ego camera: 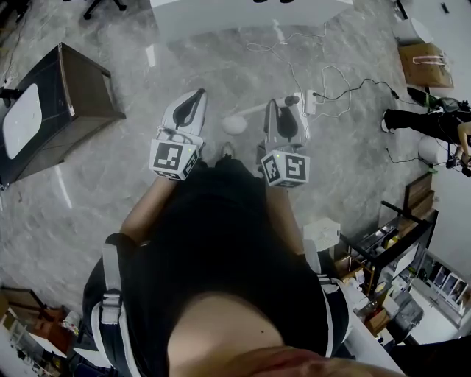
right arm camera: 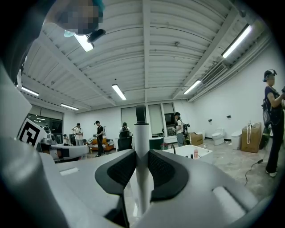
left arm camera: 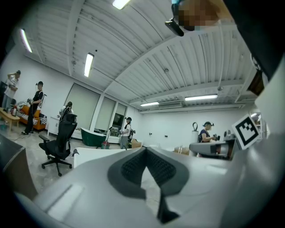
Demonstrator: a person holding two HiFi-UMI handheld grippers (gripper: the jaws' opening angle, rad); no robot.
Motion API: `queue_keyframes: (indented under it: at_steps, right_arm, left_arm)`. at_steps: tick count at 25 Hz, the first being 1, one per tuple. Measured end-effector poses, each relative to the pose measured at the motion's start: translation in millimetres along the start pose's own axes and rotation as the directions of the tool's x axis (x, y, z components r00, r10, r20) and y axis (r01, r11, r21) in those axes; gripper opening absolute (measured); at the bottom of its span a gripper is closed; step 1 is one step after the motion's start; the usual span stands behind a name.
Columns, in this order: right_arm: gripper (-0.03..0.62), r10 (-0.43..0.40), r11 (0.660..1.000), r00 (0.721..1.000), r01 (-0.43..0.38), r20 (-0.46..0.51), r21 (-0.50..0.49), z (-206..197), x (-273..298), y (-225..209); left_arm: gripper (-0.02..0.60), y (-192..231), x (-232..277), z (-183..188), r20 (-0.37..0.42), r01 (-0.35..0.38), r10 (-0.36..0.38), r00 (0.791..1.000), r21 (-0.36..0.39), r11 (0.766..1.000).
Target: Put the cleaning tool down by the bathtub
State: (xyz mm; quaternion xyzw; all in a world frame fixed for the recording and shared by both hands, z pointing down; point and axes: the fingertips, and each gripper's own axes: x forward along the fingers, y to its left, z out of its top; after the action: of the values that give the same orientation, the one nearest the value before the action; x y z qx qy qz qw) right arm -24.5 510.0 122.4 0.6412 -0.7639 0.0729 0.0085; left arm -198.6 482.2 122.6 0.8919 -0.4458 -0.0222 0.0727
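The cleaning tool is a white stick handle (right arm camera: 141, 147) with a black tip, standing upright between my right gripper's jaws. In the head view its handle (ego camera: 254, 110) runs from the gripper to a round white head (ego camera: 234, 125) over the floor. My right gripper (ego camera: 285, 110) (right arm camera: 141, 153) is shut on this handle. Beside it on the left, my left gripper (ego camera: 196, 97) (left arm camera: 145, 149) is shut with nothing in it, its pads meeting at the tips. A white bathtub (ego camera: 250, 15) stands just ahead, and shows too as the bathtub (right arm camera: 189, 151) (left arm camera: 98, 153) in both gripper views.
A dark cabinet (ego camera: 73, 96) with a white basin stands at the left. Cables and a power strip (ego camera: 313, 99) lie on the marble floor near the right gripper. A person (ego camera: 419, 121) and a paper bag (ego camera: 427, 62) are at the right, shelving (ego camera: 390, 243) lower right. Other people, an office chair (left arm camera: 60, 142) and a green tub (left arm camera: 91, 136) stand farther off.
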Motion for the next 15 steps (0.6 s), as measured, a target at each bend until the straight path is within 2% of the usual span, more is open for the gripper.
queue_keyframes:
  at_steps: [7, 15]
  right_arm:
    - [0.091, -0.019, 1.0, 1.0, 0.019, 0.002, 0.006, -3.3, 5.3, 14.4]
    - [0.091, -0.033, 0.999, 0.999, 0.033, -0.007, -0.006, -5.5, 32.4, 8.5]
  left_arm:
    - [0.008, 17.2, -13.7, -2.1, -0.003, 0.026, -0.026, 1.0, -0.015, 1.0]
    - [0.008, 34.3, -1.5, -16.8, -0.036, 0.02, -0.021, 0.999, -0.04, 0.999]
